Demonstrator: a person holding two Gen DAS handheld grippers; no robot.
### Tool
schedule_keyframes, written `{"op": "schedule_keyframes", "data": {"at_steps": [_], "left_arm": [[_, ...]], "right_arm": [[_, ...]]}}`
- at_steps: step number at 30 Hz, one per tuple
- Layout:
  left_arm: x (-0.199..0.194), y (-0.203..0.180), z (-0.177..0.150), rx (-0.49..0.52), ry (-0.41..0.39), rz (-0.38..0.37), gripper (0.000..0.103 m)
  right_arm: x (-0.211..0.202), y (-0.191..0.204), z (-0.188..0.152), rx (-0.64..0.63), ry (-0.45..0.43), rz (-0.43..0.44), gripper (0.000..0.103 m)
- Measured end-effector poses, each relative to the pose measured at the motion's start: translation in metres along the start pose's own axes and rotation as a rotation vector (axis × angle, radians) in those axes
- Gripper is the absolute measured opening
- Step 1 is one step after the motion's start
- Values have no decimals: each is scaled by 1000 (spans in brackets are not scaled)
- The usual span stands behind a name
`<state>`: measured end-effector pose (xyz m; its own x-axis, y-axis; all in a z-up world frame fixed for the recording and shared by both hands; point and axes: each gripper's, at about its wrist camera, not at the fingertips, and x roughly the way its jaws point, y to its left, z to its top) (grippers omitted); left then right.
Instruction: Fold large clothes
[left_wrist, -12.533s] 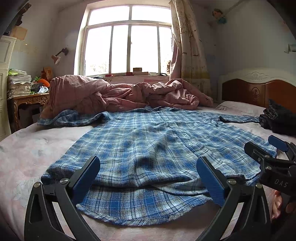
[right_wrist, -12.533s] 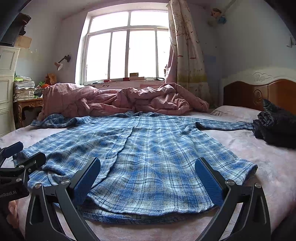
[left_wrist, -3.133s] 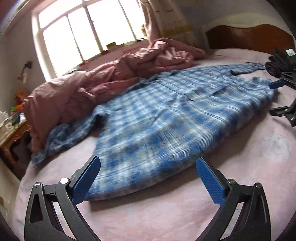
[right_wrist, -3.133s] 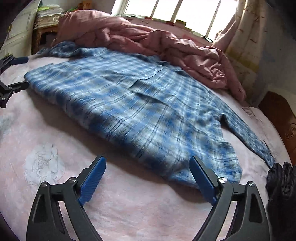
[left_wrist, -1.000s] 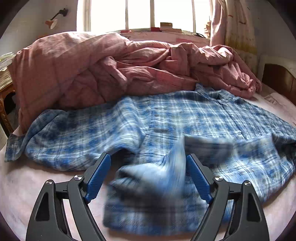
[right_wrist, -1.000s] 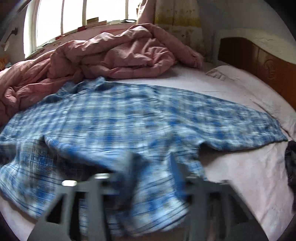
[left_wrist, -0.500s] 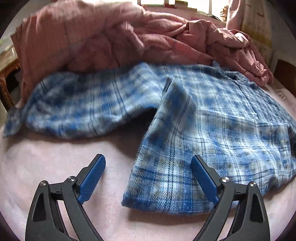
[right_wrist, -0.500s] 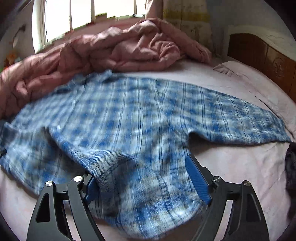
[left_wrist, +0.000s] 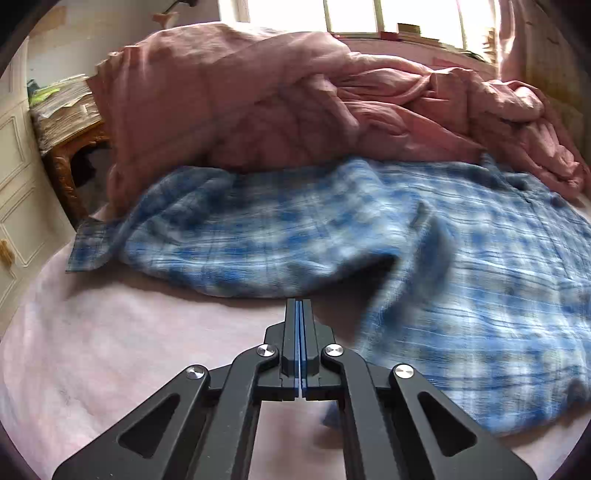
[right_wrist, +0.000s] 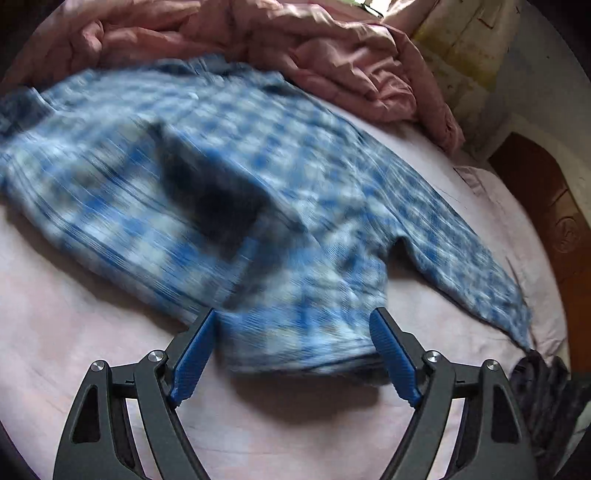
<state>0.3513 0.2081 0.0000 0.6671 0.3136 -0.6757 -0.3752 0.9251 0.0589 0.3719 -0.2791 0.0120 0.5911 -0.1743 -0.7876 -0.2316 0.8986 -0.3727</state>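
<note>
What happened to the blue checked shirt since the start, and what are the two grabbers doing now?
The blue checked shirt, first spread flat, has had its bottom edge folded up toward the collar, so it lies doubled. The left gripper has snapped shut on nothing. The right gripper stands open, the fold's edge lying loose between its fingers. The pink quilt stayed heaped behind.

Crumpled pink quilt heaped along far side of bed, under bright window. Pink sheet covers bed. Carved wooden side table at left, paper stack on top, white cabinet beside it. Wooden headboard at right. Dark garment near bed's right edge. Curtain behind quilt.
</note>
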Motion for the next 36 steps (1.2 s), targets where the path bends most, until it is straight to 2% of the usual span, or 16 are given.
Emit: {"op": "schedule_keyframes", "data": {"at_steps": [2, 4, 7, 9, 11, 15, 16, 19, 22, 24, 25, 26, 28, 32, 33, 36], "left_arm": [[5, 12, 1, -52, 26, -131, 0], [2, 17, 3, -76, 4, -168, 0], [-11, 12, 4, -43, -57, -212, 0], [-18, 2, 4, -3, -85, -231, 5], [-21, -7, 3, 26, -92, -250, 17], [-16, -16, 1, 48, -64, -265, 56], [-14, -16, 2, 42, -58, -271, 60], [-9, -11, 3, 5, -40, -275, 65], [-3, -4, 1, -36, -8, -293, 66], [-1, -1, 0, -53, 0, -295, 66], [-1, 0, -1, -58, 0, -300, 66], [-2, 1, -1, -58, -3, -305, 66], [-5, 0, -1, -49, -13, -310, 66], [-12, -9, -1, -1, -41, -303, 66], [-13, -12, -1, 9, -44, -296, 66], [-13, -17, -1, 35, -44, -280, 66]], "right_arm": [[-1, -14, 1, 50, -5, 0, 44], [-13, -37, 7, 172, -78, -29, 24], [-31, -67, 8, 360, -235, -89, 19], [-23, -75, 8, 388, -257, -113, 18], [-6, -80, 8, 400, -248, -113, 18], [13, -98, 4, 495, -245, -185, 20], [10, -106, 0, 532, -261, -152, 28], [-7, -125, -14, 664, -324, -12, 76], [-6, -136, -18, 674, -241, 187, 76], [8, -131, -18, 645, -165, 251, 75], [20, -126, -18, 619, -139, 265, 68], [27, -121, -17, 607, -119, 247, 38], [38, -111, -10, 566, -128, 151, 6], [0, -102, -2, 528, -405, 21, 5], [-3, -103, -1, 532, -422, -7, 5], [35, -117, 2, 586, -261, -38, 5]]}}
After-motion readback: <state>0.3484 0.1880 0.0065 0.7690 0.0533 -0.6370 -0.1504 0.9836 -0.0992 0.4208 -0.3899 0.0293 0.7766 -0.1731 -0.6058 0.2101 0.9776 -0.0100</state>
